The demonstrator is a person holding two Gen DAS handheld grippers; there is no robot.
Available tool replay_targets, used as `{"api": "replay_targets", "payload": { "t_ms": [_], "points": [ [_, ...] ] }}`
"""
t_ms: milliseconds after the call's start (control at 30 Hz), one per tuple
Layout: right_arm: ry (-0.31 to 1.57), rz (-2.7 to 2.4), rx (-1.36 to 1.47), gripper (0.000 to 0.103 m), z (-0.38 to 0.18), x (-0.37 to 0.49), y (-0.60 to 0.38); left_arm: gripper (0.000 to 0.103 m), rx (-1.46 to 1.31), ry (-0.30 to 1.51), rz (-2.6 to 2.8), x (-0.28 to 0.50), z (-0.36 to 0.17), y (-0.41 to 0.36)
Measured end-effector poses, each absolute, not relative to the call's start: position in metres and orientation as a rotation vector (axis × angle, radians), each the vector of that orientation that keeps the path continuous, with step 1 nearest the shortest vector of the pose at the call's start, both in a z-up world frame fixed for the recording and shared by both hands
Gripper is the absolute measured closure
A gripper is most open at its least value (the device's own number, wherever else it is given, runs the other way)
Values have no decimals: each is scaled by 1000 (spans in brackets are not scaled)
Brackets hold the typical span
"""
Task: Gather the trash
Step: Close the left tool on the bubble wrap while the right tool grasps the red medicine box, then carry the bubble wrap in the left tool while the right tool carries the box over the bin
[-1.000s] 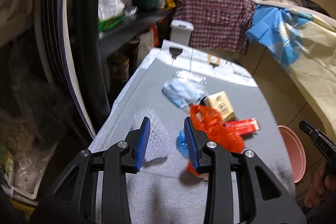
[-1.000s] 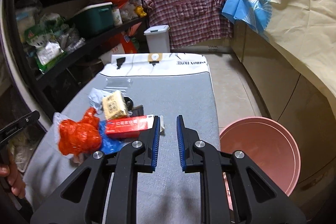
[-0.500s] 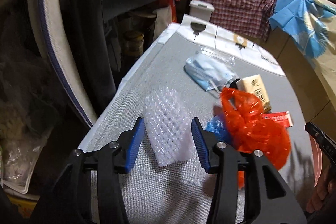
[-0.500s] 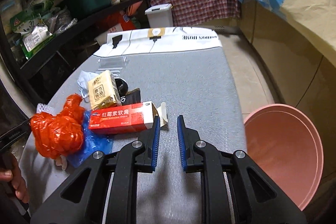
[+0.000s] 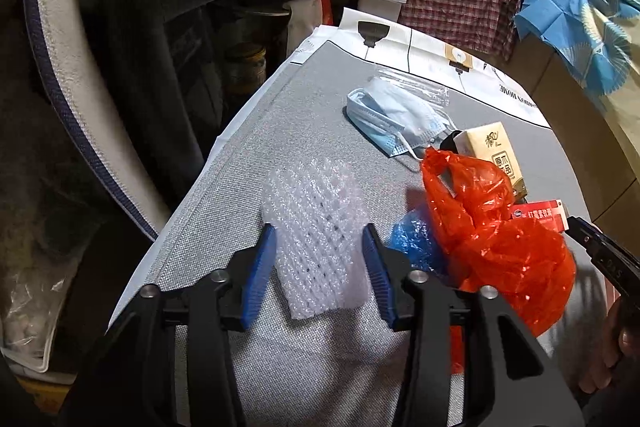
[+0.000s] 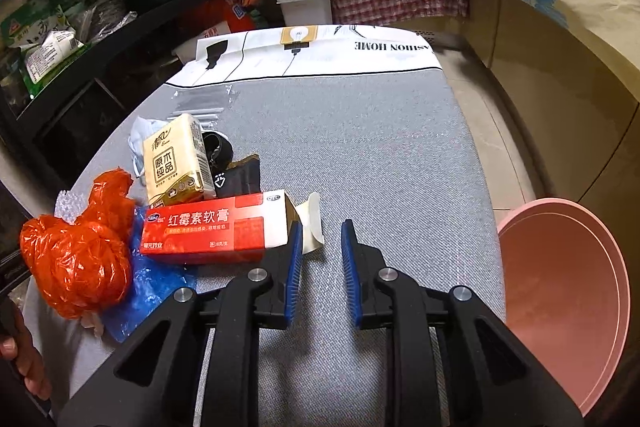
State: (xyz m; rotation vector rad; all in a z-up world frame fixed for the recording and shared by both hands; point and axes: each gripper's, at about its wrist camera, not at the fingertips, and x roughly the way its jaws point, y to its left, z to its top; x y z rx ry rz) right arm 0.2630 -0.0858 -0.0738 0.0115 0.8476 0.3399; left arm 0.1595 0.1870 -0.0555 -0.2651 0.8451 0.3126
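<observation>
A white foam net sleeve (image 5: 320, 235) lies flat on the grey table cover (image 5: 304, 107), between the blue pads of the left gripper (image 5: 320, 259); the jaws are closing around it, and gaps still show on both sides. Just right of it sit a crumpled blue bag (image 5: 412, 243) and an orange plastic bag (image 5: 492, 235), with a red carton (image 6: 212, 231), a tissue pack (image 6: 176, 159) and a face mask (image 5: 396, 119) farther along. The right gripper (image 6: 320, 267) hovers over bare cloth beside the carton's open flap, its jaws opening with nothing between them. A pink basin (image 6: 568, 299) stands off the table's right edge
</observation>
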Motion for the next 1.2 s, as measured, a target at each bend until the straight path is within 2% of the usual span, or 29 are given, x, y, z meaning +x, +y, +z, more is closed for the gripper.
{"api": "replay_targets", "payload": {
  "t_ms": [100, 200, 267, 533, 1200],
  "points": [
    [846, 344, 5, 85, -74, 264, -84, 81, -260, 849, 298, 160, -56, 185],
    [842, 345, -9, 89, -73, 263, -81, 88, -233, 840, 280, 160, -53, 180],
    [840, 354, -15, 97, -73, 261, -79, 90, -214, 835, 278, 159, -52, 177],
    [806, 363, -5, 102, -61, 252, -85, 91, -206, 786, 253, 151, -35, 171],
    [610, 446, -14, 102, 11, 178, -96, 91, -178, 630, 157, 113, 24, 135]
  ]
}}
